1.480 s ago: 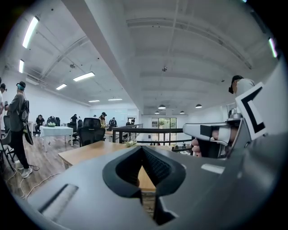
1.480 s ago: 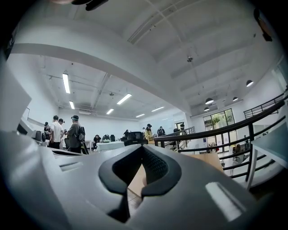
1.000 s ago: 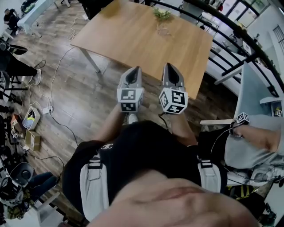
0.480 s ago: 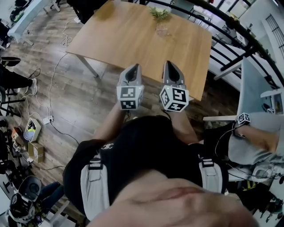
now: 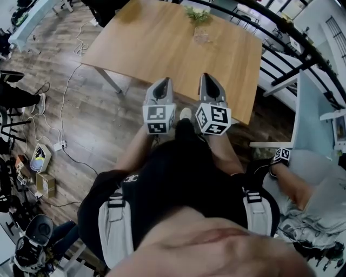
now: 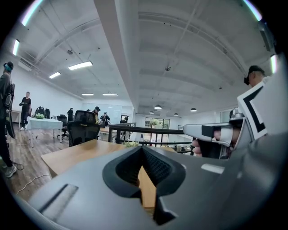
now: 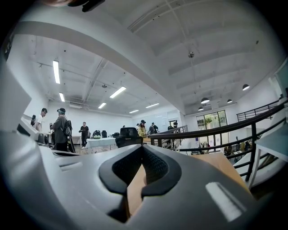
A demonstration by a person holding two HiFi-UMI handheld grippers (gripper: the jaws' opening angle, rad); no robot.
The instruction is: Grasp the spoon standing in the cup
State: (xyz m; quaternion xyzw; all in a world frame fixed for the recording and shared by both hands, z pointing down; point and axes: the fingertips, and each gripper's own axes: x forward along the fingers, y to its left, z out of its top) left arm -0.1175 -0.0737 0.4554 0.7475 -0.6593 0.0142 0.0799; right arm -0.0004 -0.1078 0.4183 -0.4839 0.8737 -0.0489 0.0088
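Note:
A wooden table (image 5: 173,48) stands ahead of me. At its far edge is a small clear cup (image 5: 200,37) with a green plant (image 5: 197,15) behind it; I cannot make out a spoon at this distance. My left gripper (image 5: 161,86) and right gripper (image 5: 210,81) are held side by side at the table's near edge, far short of the cup. Both have their jaws together with nothing between them. In the left gripper view the left gripper (image 6: 142,151) points over the tabletop (image 6: 76,155) toward the plant (image 6: 130,144). The right gripper (image 7: 143,152) points the same way.
A seated person (image 5: 303,184) with a marker cube is close at my right. A black railing (image 5: 292,38) runs behind the table. Cables, boxes and bags lie on the wood floor (image 5: 65,130) at left. Office chairs and standing people show far off in both gripper views.
I have stepped a little nearer the table; a shoe now shows between the grippers. The seated person's arm at right has dropped lower. Both grippers keep their pose.

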